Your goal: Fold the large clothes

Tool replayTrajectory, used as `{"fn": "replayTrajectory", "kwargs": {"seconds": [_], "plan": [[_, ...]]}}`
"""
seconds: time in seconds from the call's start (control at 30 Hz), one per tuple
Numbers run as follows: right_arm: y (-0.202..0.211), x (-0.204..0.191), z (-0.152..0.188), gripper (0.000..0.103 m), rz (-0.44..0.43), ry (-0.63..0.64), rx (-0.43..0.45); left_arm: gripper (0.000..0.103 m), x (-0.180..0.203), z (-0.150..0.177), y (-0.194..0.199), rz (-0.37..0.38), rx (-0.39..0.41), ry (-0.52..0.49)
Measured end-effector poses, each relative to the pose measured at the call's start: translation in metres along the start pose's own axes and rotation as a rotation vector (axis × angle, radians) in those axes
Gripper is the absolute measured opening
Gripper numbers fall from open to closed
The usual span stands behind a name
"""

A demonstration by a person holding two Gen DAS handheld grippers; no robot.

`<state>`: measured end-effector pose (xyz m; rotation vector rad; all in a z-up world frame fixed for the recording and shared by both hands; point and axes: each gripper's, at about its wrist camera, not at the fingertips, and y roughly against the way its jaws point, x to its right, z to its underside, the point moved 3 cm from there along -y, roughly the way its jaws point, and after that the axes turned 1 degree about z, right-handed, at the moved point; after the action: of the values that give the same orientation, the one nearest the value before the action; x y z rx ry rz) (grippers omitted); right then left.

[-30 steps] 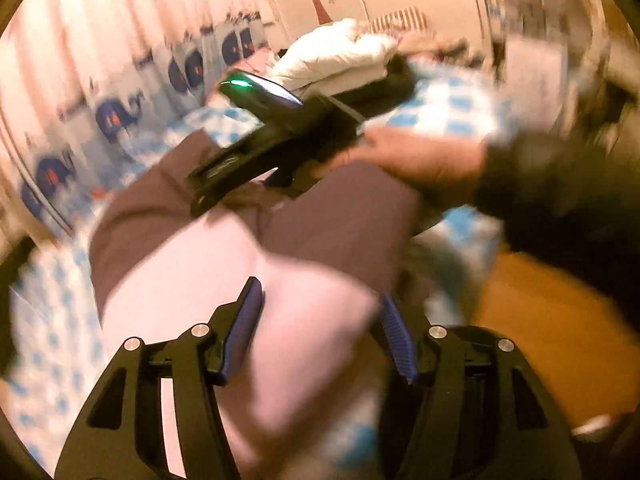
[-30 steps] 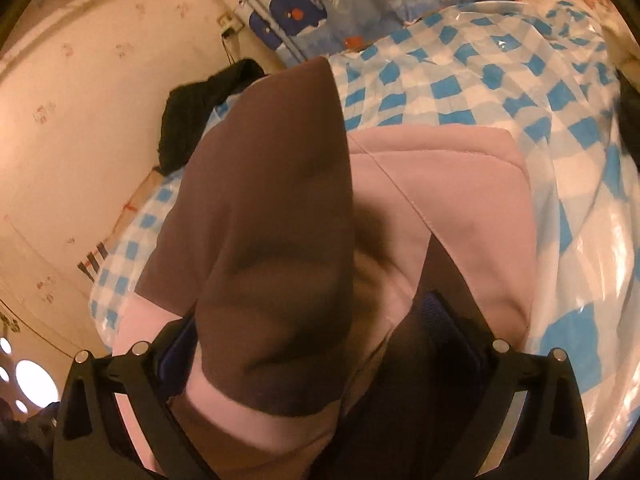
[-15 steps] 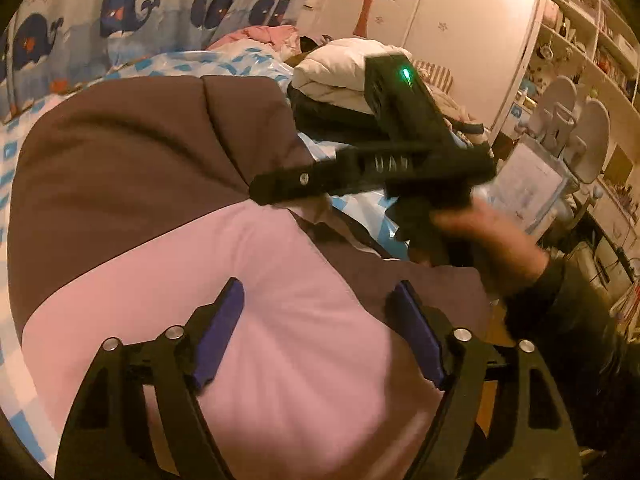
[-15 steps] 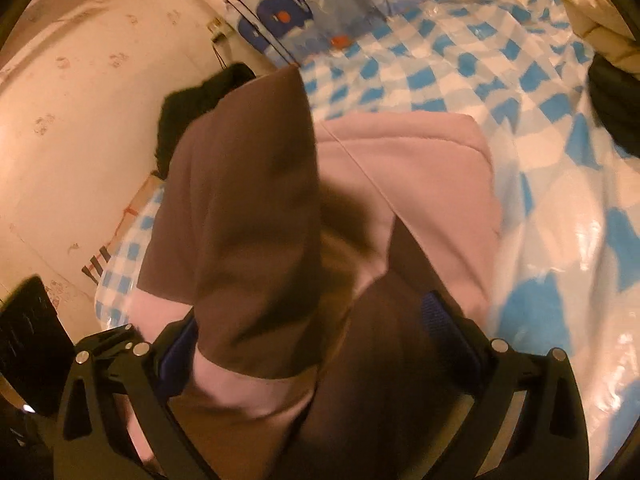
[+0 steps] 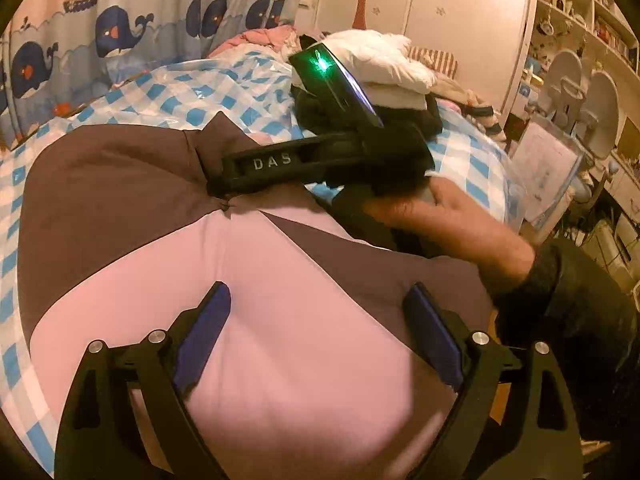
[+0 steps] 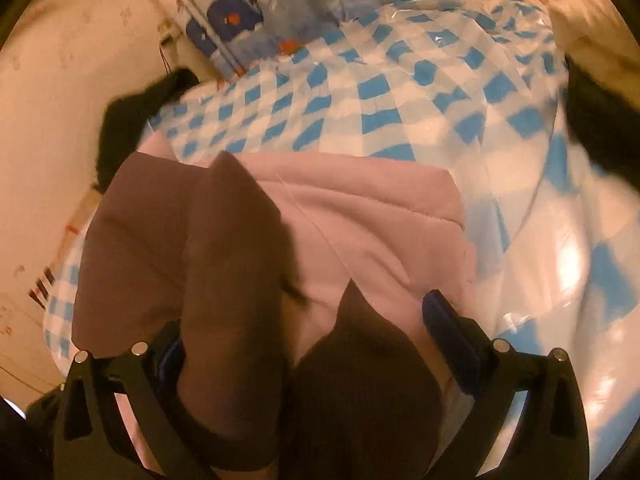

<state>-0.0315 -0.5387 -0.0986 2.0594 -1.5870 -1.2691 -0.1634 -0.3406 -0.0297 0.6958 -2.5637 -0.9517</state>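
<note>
Releasing the fold, the left hand-held gripper [image 5: 316, 340] is standing with its jaws wide apart over the pink panel of the pink-and-brown garment [image 5: 288, 320]; its jaws have just been opening, and the cloth is lying under and between the blue pads [image 5: 202, 334] without being pinched. This is indicating that the garment has been laid down on the bed [image 5: 224, 92], on its blue-checked plastic cover, and that this fold step is probably ending. Compared with the earlier frames, the pink cloth that was bunched up between the left pads is now spreading flat and wide. The right hand-held gripper [image 6: 316, 344] is also standing wide: its right pad [image 6: 444, 320] is showing clear of the cloth, while its left pad is partly hidden behind a brown fold [image 6: 236, 280], so a light contact there cannot be ruled out. In the left view, the right hand [image 5: 452, 220] is carrying that tool above the brown part, nearer the garment than before. The garment is appearing folded double, brown over pink.
</note>
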Motion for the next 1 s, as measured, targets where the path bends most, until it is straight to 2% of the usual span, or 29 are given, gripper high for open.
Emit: {"fn": "replayTrajectory", "kwargs": {"seconds": [0.13,0.23,0.3,0.33,0.37,0.43,0.47,0.5,0.53,0.6,0.7,0.83,0.9,0.93,1.0], "plan": [[-0.005,0.019,0.013,0.097,-0.096,-0.072,0.05,0.088,0.012,0.002,-0.007,-0.041,-0.003,-0.061],[-0.002,0.02,0.018,0.097,-0.116,-0.077,0.098,0.093,0.012,0.0,-0.014,-0.033,-0.003,-0.081],[-0.001,0.018,0.015,0.097,-0.13,-0.074,0.056,0.094,0.014,0.003,-0.015,-0.04,-0.002,-0.096],[0.002,0.017,0.009,0.097,-0.12,-0.073,0.01,0.094,0.012,0.001,-0.015,-0.038,-0.003,-0.099],[0.015,0.011,0.002,0.097,-0.068,-0.072,-0.031,0.094,0.011,0.001,-0.013,-0.03,-0.001,-0.096],[0.045,-0.006,-0.008,0.097,0.025,-0.014,-0.002,0.095,0.009,0.003,-0.01,-0.03,0.013,-0.095],[0.061,-0.018,-0.011,0.097,0.043,0.017,0.025,0.095,0.008,0.004,-0.009,-0.031,0.02,-0.092],[0.074,-0.029,-0.008,0.097,0.021,0.024,0.029,0.095,0.007,0.004,-0.008,-0.029,0.024,-0.089],[0.074,-0.033,-0.004,0.097,0.023,0.024,0.01,0.095,0.007,0.004,-0.008,-0.03,0.026,-0.089],[0.05,-0.03,0.018,0.097,0.146,0.06,-0.066,0.095,0.008,0.005,-0.008,-0.038,0.026,-0.096],[0.027,-0.002,0.037,0.097,0.007,-0.069,-0.04,0.095,0.009,0.006,-0.01,-0.043,0.006,-0.095],[0.029,-0.001,0.043,0.097,0.009,-0.088,-0.01,0.095,0.012,0.004,-0.003,-0.049,-0.022,-0.113],[0.03,-0.001,0.042,0.097,0.022,-0.091,-0.014,0.095,-0.003,0.001,0.03,-0.009,0.01,-0.014],[0.031,-0.002,0.041,0.097,0.03,-0.09,-0.017,0.095,-0.018,0.001,0.053,0.007,0.052,0.058],[0.041,-0.011,0.041,0.097,0.086,-0.055,-0.008,0.095,-0.057,0.007,0.093,-0.003,0.127,0.2]]}}
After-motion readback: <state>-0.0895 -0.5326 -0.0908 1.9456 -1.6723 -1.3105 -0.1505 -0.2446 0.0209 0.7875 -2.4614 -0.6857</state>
